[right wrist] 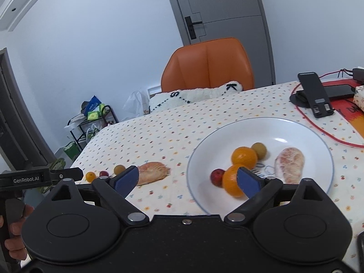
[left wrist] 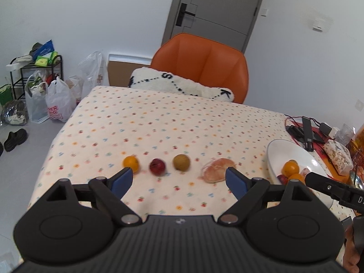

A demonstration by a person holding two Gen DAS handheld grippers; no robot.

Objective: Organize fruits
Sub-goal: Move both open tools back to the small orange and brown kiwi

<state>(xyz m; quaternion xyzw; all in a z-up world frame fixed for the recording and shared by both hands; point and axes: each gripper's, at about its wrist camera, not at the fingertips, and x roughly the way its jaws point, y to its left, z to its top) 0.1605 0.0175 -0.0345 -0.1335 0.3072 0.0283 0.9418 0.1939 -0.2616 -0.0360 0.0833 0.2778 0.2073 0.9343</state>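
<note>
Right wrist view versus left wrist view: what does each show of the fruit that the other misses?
Only the right wrist view shows the white plate's whole contents: two oranges, a red fruit, a small greenish-yellow fruit and a peeled pink pomelo piece. Only the left wrist view gives a close look at the row on the dotted tablecloth: small orange, red fruit, greenish fruit. Both show the pomelo piece on the cloth and open claws.

Glossy white plate [right wrist: 295, 127], matt printed cloth tablecloth [left wrist: 159, 118], smooth orange chair [left wrist: 204, 63]
</note>
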